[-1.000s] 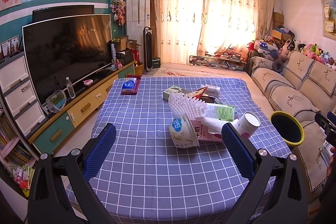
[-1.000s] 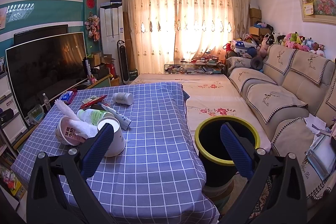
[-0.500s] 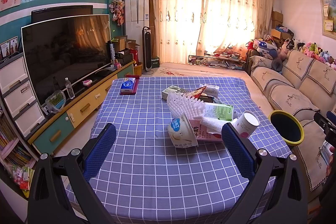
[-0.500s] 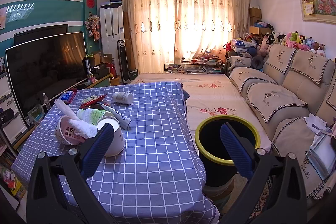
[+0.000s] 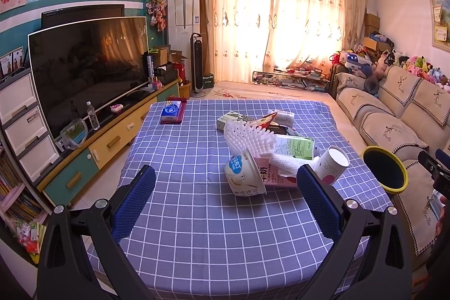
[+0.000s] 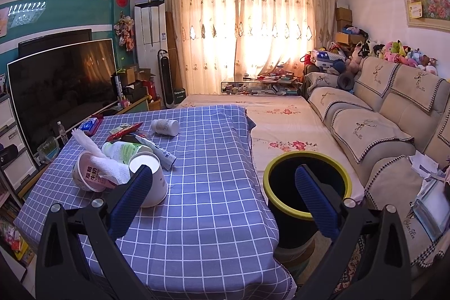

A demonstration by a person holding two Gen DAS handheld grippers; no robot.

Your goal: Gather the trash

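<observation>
While both wide open & empty: trash pile [image 5: 267, 156] ahead betw. left hand-held gripper [image 5: 225, 198] fingers, right hand-held gripper [image 6: 223, 198] nearby.

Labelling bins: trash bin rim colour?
Yellow rim on a black round trash bin; clearest in the right wrist view.

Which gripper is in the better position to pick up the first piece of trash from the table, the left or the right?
Probably the left. The left gripper is open and faces the yogurt cup lying just ahead between its fingers. The right gripper is also open, but it points at the gap between table and trash bin.
</observation>
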